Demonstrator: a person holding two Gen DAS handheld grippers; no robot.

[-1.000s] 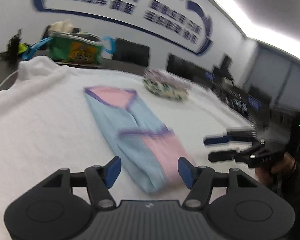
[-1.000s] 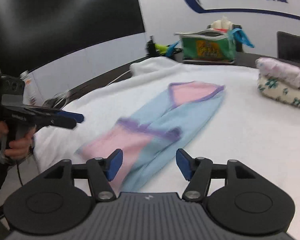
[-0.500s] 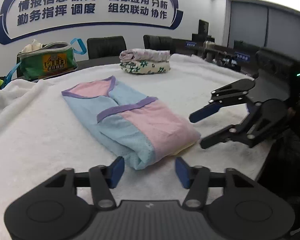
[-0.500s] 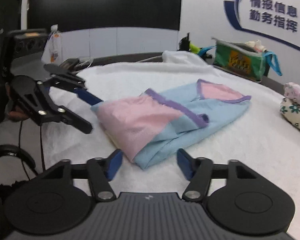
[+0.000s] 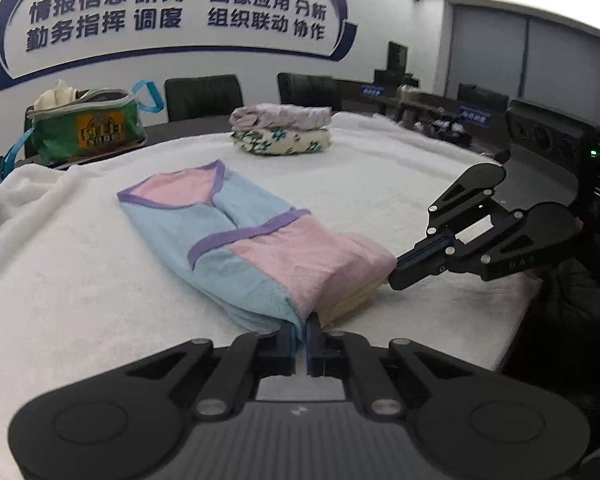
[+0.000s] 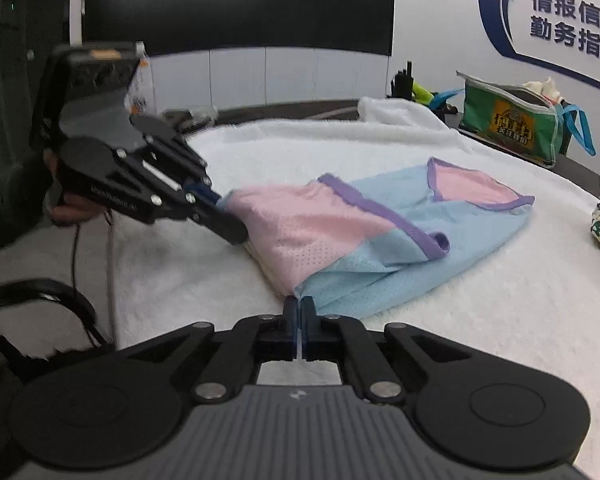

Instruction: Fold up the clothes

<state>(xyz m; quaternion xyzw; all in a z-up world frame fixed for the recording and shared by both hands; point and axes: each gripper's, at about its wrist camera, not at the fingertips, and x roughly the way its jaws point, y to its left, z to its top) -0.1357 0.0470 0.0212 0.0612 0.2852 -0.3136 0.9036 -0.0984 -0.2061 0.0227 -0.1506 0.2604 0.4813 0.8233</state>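
At the near end of the folded pink-and-blue garment (image 5: 236, 240), the left gripper (image 5: 304, 334) pinches one corner and the right gripper (image 6: 299, 314) the other. It lies on the white towel-covered table (image 5: 60, 280). Farther back sit folded clothes (image 5: 281, 130) and a green bag (image 5: 86, 128).

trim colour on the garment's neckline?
Purple trim on the pink and light-blue garment. Clearest in the left wrist view.

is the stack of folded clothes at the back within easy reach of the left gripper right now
Probably not as things stand: the left gripper is shut on the pink and blue garment, and the folded stack lies beyond it across open towel.
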